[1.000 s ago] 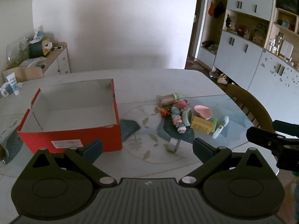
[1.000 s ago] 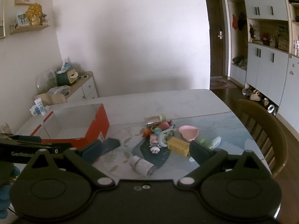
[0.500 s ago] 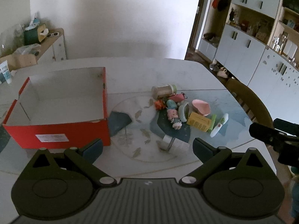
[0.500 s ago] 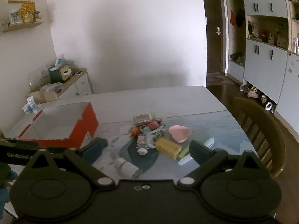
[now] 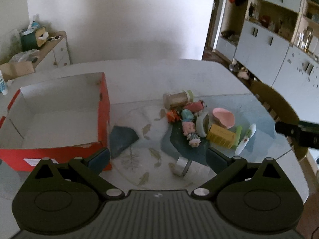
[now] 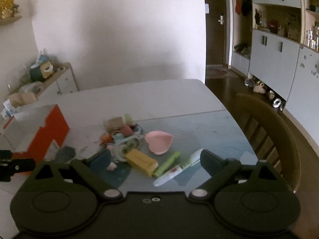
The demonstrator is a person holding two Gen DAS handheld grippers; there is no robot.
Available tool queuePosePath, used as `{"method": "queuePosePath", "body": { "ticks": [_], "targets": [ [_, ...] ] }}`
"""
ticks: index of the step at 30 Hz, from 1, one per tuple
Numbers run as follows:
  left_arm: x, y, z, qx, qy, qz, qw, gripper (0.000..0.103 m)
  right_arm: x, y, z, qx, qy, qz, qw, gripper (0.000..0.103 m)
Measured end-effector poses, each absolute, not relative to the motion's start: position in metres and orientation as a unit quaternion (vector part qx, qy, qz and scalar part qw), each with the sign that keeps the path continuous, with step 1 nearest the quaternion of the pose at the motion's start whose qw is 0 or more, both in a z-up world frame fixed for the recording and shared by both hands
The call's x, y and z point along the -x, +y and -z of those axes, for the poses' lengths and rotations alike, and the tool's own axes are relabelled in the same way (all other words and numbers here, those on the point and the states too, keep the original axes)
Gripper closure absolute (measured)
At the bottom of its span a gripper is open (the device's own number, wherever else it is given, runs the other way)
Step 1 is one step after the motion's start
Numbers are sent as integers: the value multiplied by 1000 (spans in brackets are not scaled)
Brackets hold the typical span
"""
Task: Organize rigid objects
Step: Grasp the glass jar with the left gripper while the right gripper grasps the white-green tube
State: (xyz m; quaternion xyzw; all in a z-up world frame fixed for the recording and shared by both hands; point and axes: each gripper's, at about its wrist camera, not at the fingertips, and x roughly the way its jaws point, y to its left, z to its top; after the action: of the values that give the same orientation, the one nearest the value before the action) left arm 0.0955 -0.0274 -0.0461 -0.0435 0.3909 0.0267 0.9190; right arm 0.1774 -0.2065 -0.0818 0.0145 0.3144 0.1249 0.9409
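An empty red cardboard box (image 5: 59, 149) stands on the table's left; it also shows in the right wrist view (image 6: 49, 131). To its right lies a heap of small things: a jar on its side (image 5: 177, 98), a doll (image 5: 191, 131), a pink heart dish (image 5: 223, 117), a yellow block (image 5: 220, 136), a green stick (image 6: 167, 164), a white tube (image 6: 177, 170), and a small roll (image 5: 182, 165) nearer me. My left gripper (image 5: 157, 157) is open and empty above the near table edge. My right gripper (image 6: 155, 159) is open and empty, just short of the yellow block (image 6: 141, 161).
A wooden chair (image 6: 265, 131) stands at the table's right side. A sideboard (image 5: 51, 51) with clutter is at the back left. Cabinets (image 6: 279, 55) line the right wall. The table (image 5: 143, 79) carries a patterned glass mat.
Both grippers have moved forward and lower toward the heap. The right gripper has swung right, so the box has slid to the left edge of its view.
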Motion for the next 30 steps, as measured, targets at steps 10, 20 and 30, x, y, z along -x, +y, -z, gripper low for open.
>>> {"method": "queuePosePath", "body": {
  "ticks": [10, 20, 30],
  "targets": [
    [-122, -63, 90, 8, 409, 14, 913, 0, -228, -220, 121, 7, 362, -100, 927, 13],
    [-144, -88, 130, -31, 444, 12, 895, 0, -285, -234, 166, 11, 417, -52, 908, 23],
    [-154, -96, 144, -57, 438, -7, 897, 0, -308, -231, 189, -2, 453, -53, 890, 32]
  ]
}}
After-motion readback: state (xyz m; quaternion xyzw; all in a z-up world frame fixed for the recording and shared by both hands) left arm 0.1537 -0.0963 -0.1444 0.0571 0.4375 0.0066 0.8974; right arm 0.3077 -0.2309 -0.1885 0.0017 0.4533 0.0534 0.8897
